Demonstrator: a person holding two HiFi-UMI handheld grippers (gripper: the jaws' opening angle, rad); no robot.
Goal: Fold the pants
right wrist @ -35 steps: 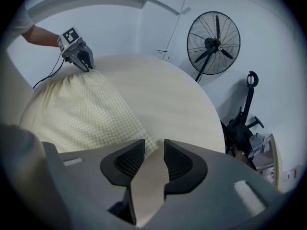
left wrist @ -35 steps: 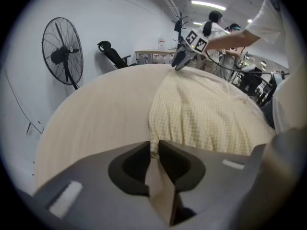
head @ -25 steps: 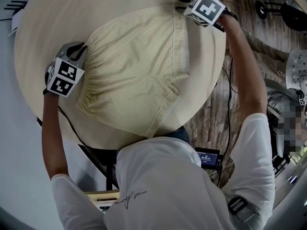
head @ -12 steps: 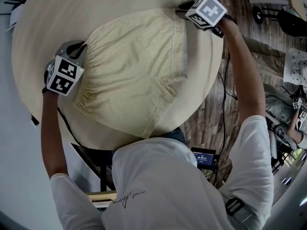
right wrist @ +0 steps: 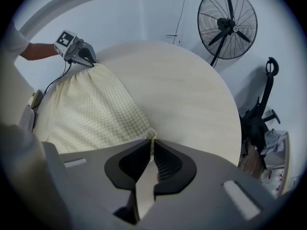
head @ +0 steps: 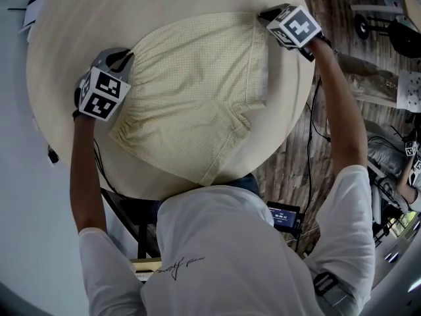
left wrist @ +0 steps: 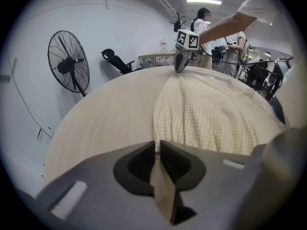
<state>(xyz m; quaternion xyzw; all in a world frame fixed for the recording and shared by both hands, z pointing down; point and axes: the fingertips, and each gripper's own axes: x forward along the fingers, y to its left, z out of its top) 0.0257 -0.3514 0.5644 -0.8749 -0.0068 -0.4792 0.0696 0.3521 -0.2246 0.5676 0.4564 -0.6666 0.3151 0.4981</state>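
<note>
Pale yellow checked pants [head: 191,91] lie spread flat on a round beige table [head: 79,18]. My left gripper [head: 125,56] sits at their left corner, with its jaws pinched together on the cloth edge [left wrist: 157,145]. At the far right corner is my right gripper [head: 263,15]. Its jaws have just been closing, and the corner of the pants [right wrist: 91,109] is caught between their tips [right wrist: 152,140]. Each gripper view shows the other gripper across the cloth: the right gripper [left wrist: 181,63] and the left gripper [right wrist: 86,59].
The table edge runs close beside the right gripper, with wooden floor [head: 342,58] beyond it. A standing fan [right wrist: 228,25] and a black chair [right wrist: 261,119] stand off the table. People stand in the background [left wrist: 206,20]. A small screen [head: 284,216] sits under the table's near edge.
The head view has shifted slightly. Both grippers stay at the same corners of the pants, and the pants lie as before.
</note>
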